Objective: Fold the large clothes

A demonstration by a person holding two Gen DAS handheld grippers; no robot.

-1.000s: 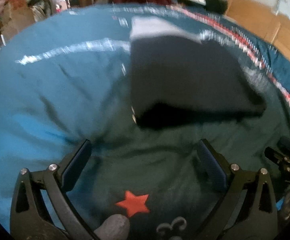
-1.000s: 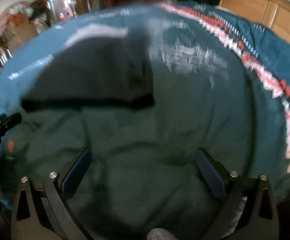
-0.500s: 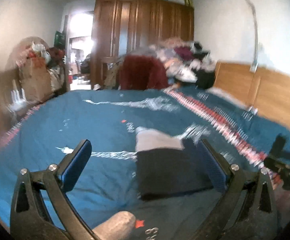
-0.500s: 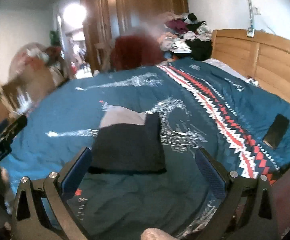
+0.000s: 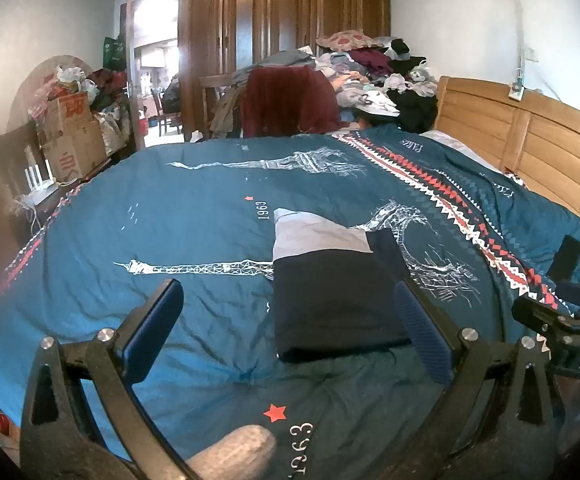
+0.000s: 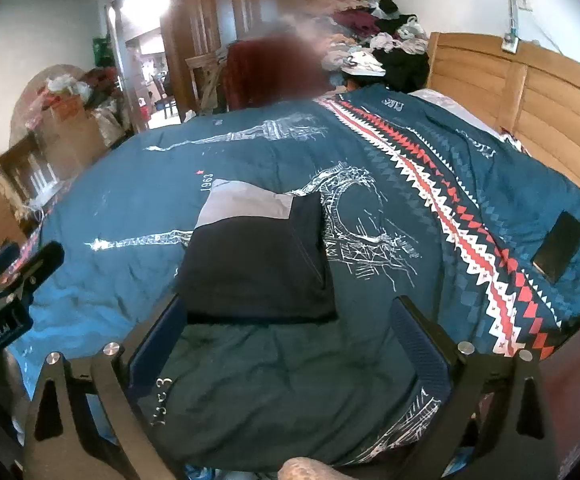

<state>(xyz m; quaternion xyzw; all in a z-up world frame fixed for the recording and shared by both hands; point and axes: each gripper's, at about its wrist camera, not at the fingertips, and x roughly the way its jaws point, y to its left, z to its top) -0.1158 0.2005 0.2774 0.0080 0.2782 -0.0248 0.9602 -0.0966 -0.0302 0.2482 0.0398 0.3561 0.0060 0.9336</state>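
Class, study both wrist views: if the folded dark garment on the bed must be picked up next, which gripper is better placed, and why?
Probably the right gripper: the folded dark garment lies centred between its open fingers, its near edge just ahead. For the left gripper, also open, the garment sits off toward its right finger.

A: How does the left claw [image 5: 288,332] stand?

B: Spread wide, nothing between its fingers [image 5: 152,332]. Both blue pads face inward across an empty gap, and it points forward, tilted a little downward.

A: And the right claw [image 6: 288,340]?

B: The same: jaws wide apart and empty, held level with its partner and aimed the same way.

A: Are they close together?

B: Side by side, apart. Each shows at the edge of the other's view, the right claw at the left camera's right edge. A fingertip [image 5: 232,454] shows at the bottom of the left view.
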